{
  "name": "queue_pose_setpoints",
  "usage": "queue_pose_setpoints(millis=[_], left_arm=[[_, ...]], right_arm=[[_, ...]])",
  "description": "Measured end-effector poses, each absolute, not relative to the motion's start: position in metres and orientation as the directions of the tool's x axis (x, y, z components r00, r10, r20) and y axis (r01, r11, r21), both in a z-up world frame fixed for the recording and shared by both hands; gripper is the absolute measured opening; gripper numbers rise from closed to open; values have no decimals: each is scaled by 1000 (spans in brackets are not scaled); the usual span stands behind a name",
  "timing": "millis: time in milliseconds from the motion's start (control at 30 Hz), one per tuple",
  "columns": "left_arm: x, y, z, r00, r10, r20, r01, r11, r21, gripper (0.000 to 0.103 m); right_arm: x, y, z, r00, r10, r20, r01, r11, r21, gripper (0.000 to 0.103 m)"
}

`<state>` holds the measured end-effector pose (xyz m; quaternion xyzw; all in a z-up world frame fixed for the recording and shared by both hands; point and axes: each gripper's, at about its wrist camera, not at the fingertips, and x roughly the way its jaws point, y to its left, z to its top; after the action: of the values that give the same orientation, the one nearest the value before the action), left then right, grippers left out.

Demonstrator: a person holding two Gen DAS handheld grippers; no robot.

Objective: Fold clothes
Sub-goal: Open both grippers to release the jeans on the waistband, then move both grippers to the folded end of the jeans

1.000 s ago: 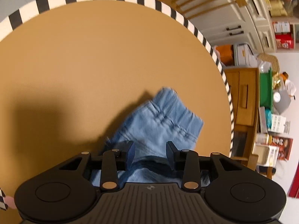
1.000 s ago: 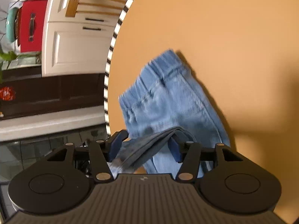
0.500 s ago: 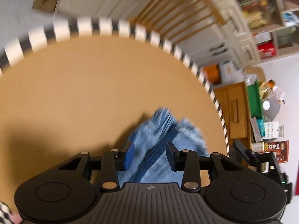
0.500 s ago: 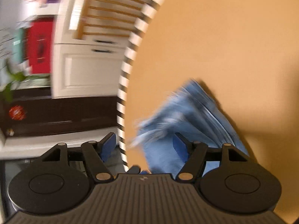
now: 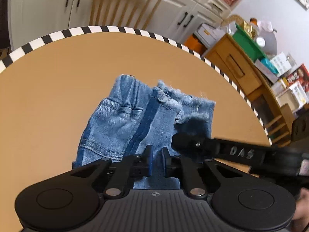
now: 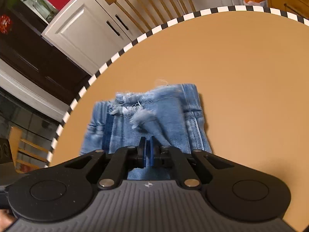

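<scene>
A pair of denim shorts (image 5: 135,119) was seen lying folded on a round tan table (image 5: 58,77), toward the near edge and well clear of the black-and-white checked rim (image 5: 96,29) on the far side. The frayed hems (image 5: 179,100) had been laid over the waistband end, and a dark side seam ran down the middle of the bundle.

The left claw (image 5: 156,160) was pictured just above the near end of the shorts, its jaws drawn in to a narrow gap after having just been closing; no cloth was seen pinched between the blue pads. The right claw (image 6: 147,152) was shown with its pads pressed together, also just closed, and nothing was caught between them. In the left wrist view the right claw was seen reaching in from the right, its tip over the right part of the denim, slightly blurred.

The fold was judged to be largely done: the garment had been brought into a compact, roughly square stack, with both claws free of the fabric. Whatever was left was judged to be small, perhaps a flattening of the ruffled hem edge or a last squaring-up. No other clothes were visible on the table. A wooden chair (image 6: 150,0) and white cabinets (image 6: 81,31) were seen beyond the far edge.
</scene>
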<state>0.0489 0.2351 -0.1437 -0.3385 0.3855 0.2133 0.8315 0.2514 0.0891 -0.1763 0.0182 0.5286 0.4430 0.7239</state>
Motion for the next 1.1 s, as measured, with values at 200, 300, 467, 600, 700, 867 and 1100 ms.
queue_pose_setpoints(millis=[200, 300, 467, 600, 700, 867, 1100], left_arm=[[37, 223, -127, 628, 91, -773, -604, 683, -410, 25], [23, 211, -117, 634, 80, -769, -594, 687, -418, 38], [0, 185, -135, 577, 71, -814, -592, 722, -357, 34], [-8, 172, -120, 581, 78, -810, -581, 737, -346, 35], [-29, 153, -98, 608, 43, -792, -539, 755, -373, 41], [-94, 109, -75, 624, -56, -780, -471, 769, -432, 45], [-183, 81, -81, 565, -78, -821, -525, 733, -431, 46]], right_arm=[[252, 66, -166, 22, 706, -708, -575, 588, 568, 9], [228, 59, -151, 24, 672, -740, -613, 595, 520, 12], [187, 58, -157, 32, 605, -795, -697, 584, 416, 12], [168, 58, -143, 85, 588, -805, -692, 615, 377, 17], [141, 41, -121, 85, 617, -783, -695, 600, 397, 27], [75, -2, -86, 92, 628, -773, -709, 586, 392, 36], [-3, -68, -93, 89, 613, -785, -611, 656, 443, 36]])
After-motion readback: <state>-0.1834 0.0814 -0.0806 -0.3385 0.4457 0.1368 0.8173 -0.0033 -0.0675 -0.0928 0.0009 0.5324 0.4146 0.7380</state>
